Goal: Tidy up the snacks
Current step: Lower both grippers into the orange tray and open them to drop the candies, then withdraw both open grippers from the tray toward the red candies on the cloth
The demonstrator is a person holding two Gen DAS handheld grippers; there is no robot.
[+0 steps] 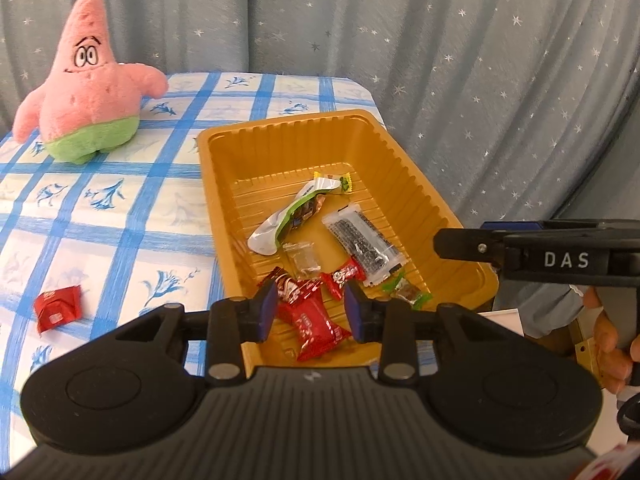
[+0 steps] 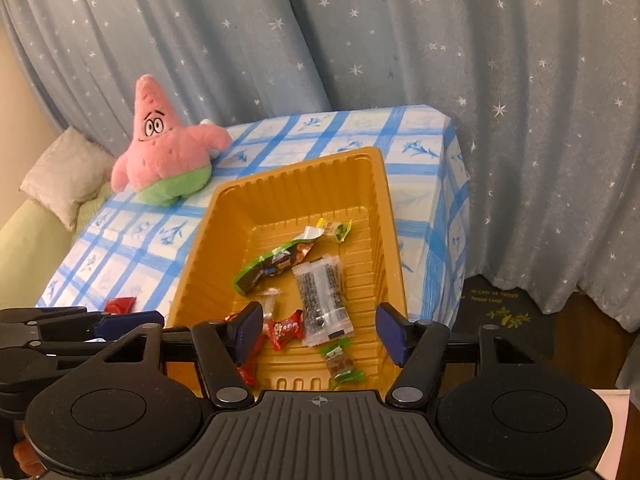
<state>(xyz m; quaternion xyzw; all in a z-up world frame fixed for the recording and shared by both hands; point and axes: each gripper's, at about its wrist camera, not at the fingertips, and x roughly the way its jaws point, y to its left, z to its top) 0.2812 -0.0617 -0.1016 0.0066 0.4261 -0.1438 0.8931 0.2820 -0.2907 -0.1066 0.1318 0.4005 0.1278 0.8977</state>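
Observation:
A gold plastic tray (image 1: 280, 124) (image 2: 300, 168) sits on the blue-checked tablecloth and holds several snacks. Among them are a green-and-white packet (image 1: 288, 216) (image 2: 272, 266), a clear black-sesame bar (image 1: 362, 242) (image 2: 322, 300), red packets (image 1: 312, 320) and a green-wrapped candy (image 1: 406, 292) (image 2: 340, 360). One red packet (image 1: 58, 306) (image 2: 120, 305) lies on the cloth left of the tray. My left gripper (image 1: 311, 309) hovers open over the tray's near end, with the red packets lying below its gap. My right gripper (image 2: 320, 330) is open above the green candy, holding nothing.
A pink star plush toy (image 1: 86, 80) (image 2: 164, 152) stands at the table's far left. A starry grey curtain hangs behind. The table's right edge (image 2: 452, 200) drops to a dark floor mat (image 2: 504, 312). A cushion (image 2: 64, 172) rests left of the table. A person's hand (image 1: 612, 340) holds the right gripper.

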